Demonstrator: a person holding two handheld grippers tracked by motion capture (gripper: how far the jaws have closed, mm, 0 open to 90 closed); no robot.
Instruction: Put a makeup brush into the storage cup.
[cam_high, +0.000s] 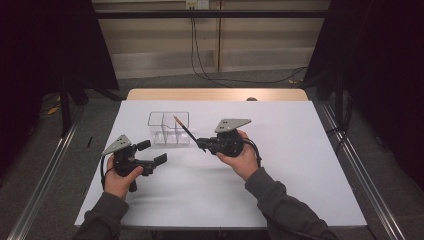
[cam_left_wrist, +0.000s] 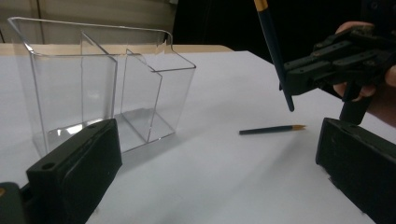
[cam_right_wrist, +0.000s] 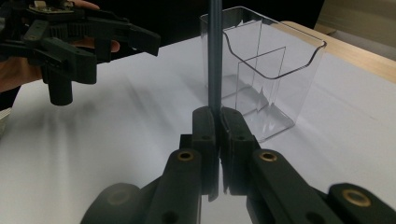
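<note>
High view: fixed overhead, facing forward and down across the white table (cam_high: 300, 165). Each gripper view sits low, close above the tabletop, looking along its own jaws. All three share the clear organizer (cam_high: 169, 128) (cam_left_wrist: 105, 86) (cam_right_wrist: 261, 70).

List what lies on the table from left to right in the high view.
Left gripper with open fingers → clear divided organizer → dark pencil slanting up from the shut fingers → right gripper → the hand holding it.

No readable text, labels, numbers anywhere.
</note>
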